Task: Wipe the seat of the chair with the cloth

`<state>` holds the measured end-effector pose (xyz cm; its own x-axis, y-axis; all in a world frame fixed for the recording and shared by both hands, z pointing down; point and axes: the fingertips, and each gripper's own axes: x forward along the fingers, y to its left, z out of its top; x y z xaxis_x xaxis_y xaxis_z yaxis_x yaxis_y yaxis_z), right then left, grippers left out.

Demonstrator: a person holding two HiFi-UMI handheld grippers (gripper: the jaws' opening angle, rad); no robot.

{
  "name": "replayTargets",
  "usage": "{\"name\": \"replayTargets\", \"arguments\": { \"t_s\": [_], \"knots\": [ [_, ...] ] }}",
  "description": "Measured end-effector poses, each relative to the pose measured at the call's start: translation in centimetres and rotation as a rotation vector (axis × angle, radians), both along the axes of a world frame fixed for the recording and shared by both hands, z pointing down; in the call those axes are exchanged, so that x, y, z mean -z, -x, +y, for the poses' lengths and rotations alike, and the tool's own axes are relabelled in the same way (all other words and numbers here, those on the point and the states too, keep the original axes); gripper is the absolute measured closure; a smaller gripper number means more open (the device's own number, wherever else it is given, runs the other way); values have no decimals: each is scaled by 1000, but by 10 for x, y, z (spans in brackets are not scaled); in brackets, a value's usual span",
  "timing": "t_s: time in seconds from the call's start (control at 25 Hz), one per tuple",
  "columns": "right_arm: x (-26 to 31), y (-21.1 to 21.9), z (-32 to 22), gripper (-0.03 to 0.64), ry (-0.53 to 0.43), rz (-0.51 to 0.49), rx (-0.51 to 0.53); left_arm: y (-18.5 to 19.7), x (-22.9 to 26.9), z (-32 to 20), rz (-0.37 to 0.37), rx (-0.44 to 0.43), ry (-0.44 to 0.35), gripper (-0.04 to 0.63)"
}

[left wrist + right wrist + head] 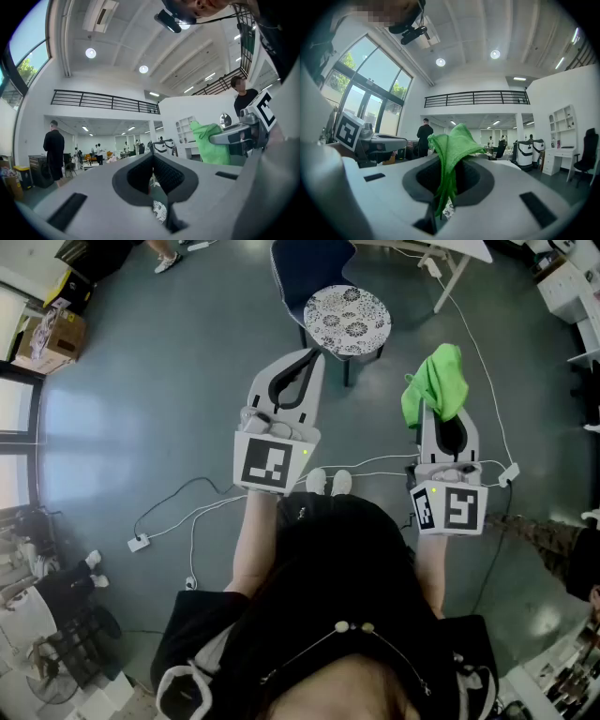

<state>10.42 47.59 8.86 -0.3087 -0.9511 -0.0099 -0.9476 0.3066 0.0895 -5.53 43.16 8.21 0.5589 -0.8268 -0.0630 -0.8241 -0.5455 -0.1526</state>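
The chair (319, 268) has a dark blue back and a round, black-and-white patterned seat (348, 320); it stands on the grey floor ahead of me. My left gripper (313, 354) points at the seat's near left edge, shut and holding nothing. My right gripper (441, 411) is to the right of the chair and nearer to me. It is shut on a bright green cloth (436, 381), which bunches up above the jaws. In the right gripper view the cloth (452, 145) hangs folded between the pads. A sliver of the patterned seat (159, 212) shows through the left jaws.
White cables and a power strip (139, 542) trail over the floor near my feet (328, 482). A white table's legs (452, 270) stand to the right of the chair. Cardboard boxes (56, 334) sit at far left. People stand far off in the hall (54, 152).
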Motion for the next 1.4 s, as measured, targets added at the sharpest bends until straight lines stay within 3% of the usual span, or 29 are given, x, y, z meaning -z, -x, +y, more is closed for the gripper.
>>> {"name": "replayTargets", "arguments": {
  "t_s": [0.56, 0.8, 0.96, 1.16, 1.4],
  "knots": [
    [-4, -30, -9, 568, 18, -23, 6, -25, -1, -4, -5, 15, 13, 590],
    [-14, -49, -20, 566, 37, -27, 30, -26, -2, -14, 27, 57, 15, 589],
    [-26, -61, -33, 566, 61, -41, 39, -32, -7, -19, 4, 63, 5, 589],
    [-33, -66, -57, 566, 75, -35, 44, -33, -18, -46, 22, 69, 27, 589],
    [-42, -69, -114, 566, 74, -17, 31, -38, -31, -116, 36, 49, 25, 589]
  ]
}}
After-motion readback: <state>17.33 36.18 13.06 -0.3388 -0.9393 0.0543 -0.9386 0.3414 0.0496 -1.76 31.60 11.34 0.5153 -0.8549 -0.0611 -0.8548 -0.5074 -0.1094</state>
